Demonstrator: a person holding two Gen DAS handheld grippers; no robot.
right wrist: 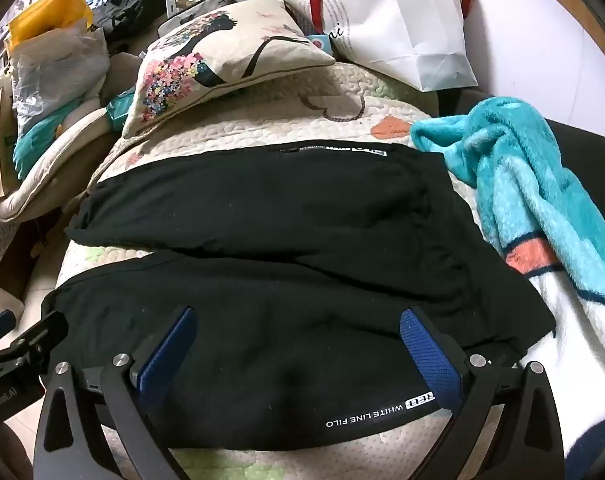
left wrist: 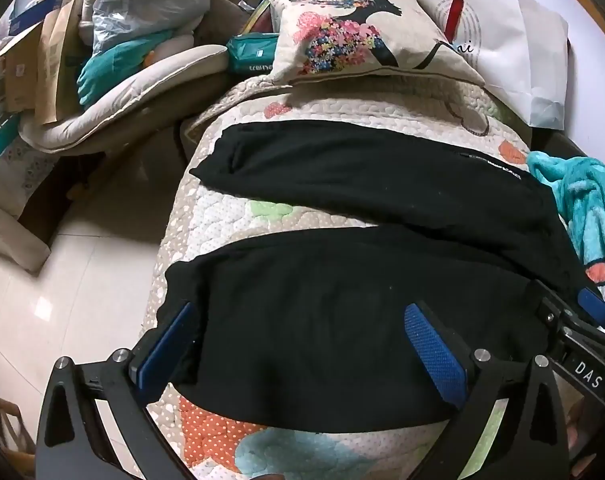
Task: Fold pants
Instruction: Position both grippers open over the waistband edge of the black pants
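the black pants [left wrist: 362, 240] lie spread flat on the quilted bed cover [left wrist: 238, 216], the two legs side by side with a narrow wedge of quilt showing between them near the hems. i judge they are laid out this way so that one leg can be brought over the other as the first fold, which is not yet done.

the left gripper [left wrist: 302, 344] hangs over the near leg close to its hem end, fingers spread wide, with nothing pinched. the right gripper [right wrist: 298, 348] hangs over the same near leg further toward the waist, also spread wide and empty. this placement (one at each end of the near edge) looks like preparation to lift that edge together.

the right view shows white printed letters [right wrist: 382, 410] on the near edge of the pants, and the teal fleece blanket [right wrist: 542, 200] lying just beside the waist; the left view shows only the edge of this blanket. the left view shows instead the pale floor [left wrist: 62, 280] beside the bed. both show the flower cushion [left wrist: 354, 36] and white paper bag [right wrist: 402, 28] behind the pants.
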